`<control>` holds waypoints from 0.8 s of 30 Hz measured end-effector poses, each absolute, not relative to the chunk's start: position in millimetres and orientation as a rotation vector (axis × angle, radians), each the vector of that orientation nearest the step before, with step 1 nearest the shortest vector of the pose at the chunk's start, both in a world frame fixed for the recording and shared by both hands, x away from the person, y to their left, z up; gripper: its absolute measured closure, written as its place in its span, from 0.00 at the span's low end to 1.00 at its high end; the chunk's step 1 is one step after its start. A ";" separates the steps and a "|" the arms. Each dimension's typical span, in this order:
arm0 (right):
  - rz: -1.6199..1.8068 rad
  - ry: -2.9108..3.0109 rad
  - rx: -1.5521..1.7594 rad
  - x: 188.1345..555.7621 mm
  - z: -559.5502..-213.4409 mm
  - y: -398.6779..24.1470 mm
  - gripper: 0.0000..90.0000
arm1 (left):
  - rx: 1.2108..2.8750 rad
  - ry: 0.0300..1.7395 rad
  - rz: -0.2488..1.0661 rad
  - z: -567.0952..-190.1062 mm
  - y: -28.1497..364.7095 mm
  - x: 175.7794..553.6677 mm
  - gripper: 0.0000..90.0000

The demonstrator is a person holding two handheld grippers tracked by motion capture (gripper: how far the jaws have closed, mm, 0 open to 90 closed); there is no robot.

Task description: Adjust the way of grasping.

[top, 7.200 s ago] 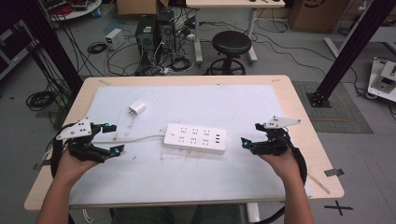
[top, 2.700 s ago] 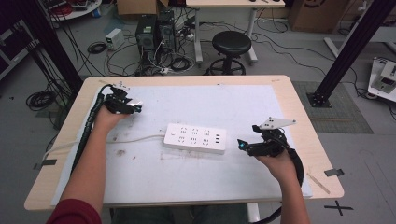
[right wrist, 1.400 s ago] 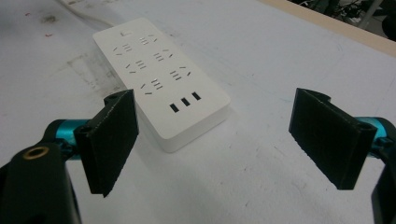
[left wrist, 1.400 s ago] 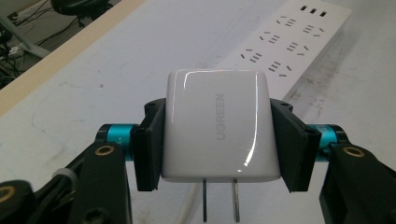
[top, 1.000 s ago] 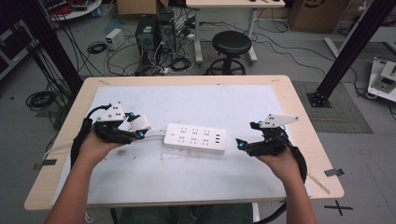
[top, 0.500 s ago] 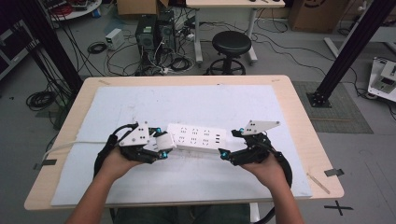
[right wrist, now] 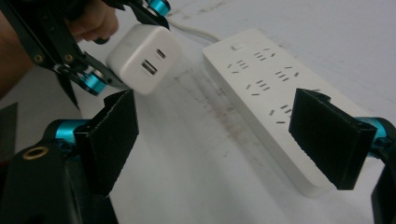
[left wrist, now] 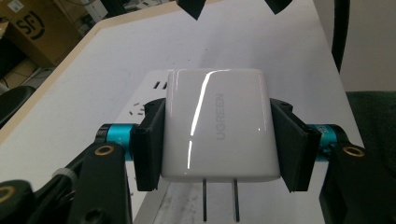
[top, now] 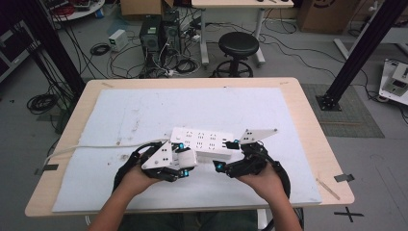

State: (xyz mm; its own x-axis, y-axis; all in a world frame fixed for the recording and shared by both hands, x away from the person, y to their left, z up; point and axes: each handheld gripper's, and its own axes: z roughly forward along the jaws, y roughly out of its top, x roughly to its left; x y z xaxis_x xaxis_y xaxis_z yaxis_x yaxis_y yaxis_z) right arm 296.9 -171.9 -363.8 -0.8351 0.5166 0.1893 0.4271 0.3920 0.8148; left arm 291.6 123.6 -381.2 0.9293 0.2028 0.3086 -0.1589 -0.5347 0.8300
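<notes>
My left gripper [top: 183, 159] is shut on a white UGREEN charger [left wrist: 219, 126], its pads [left wrist: 150, 140] pressing the two sides. The two prongs point down toward the mat. In the high view the charger [top: 186, 157] hangs at the near left end of the white power strip [top: 202, 140]. My right gripper [top: 226, 155] stands open at the strip's near right side. In the right gripper view its jaws [right wrist: 224, 130] are wide apart with nothing gripped. There the power strip [right wrist: 261, 84] runs off ahead of them, and the charger [right wrist: 142, 58] hovers at the upper left.
The strip lies on a white mat [top: 144, 110] that covers most of the wooden table [top: 308, 125]. The strip's white cable [top: 96, 146] runs off the table's left edge. A stool [top: 239, 45] and computer cases stand on the floor beyond the table.
The left gripper took the charger from the far left of the mat and carried it right and nearer, to the strip's left end. The right gripper drifted left toward the strip.
</notes>
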 end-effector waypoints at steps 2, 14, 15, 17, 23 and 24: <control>1.445 2.552 0.874 296.9 -364.0 -170.6 0.18 | 2.086 0.031 0.457 -381.2 123.6 291.6 0.47; 1.600 2.666 0.928 308.9 -376.8 -150.9 0.18 | 2.078 -0.035 0.525 -386.5 105.4 282.0 0.47; 1.606 2.673 0.940 309.3 -377.6 -149.6 0.18 | 2.081 -0.042 0.535 -386.6 104.5 281.5 0.47; 1.633 2.697 0.948 311.0 -380.9 -147.2 0.18 | 2.082 -0.052 0.548 -387.3 102.5 279.8 0.47; 1.672 2.722 0.969 311.1 -387.0 -143.3 0.18 | 2.075 -0.073 0.593 -388.6 97.7 275.4 0.47; 1.674 2.721 0.967 311.1 -387.5 -143.0 0.18 | 2.070 -0.088 0.626 -389.1 95.8 272.8 0.47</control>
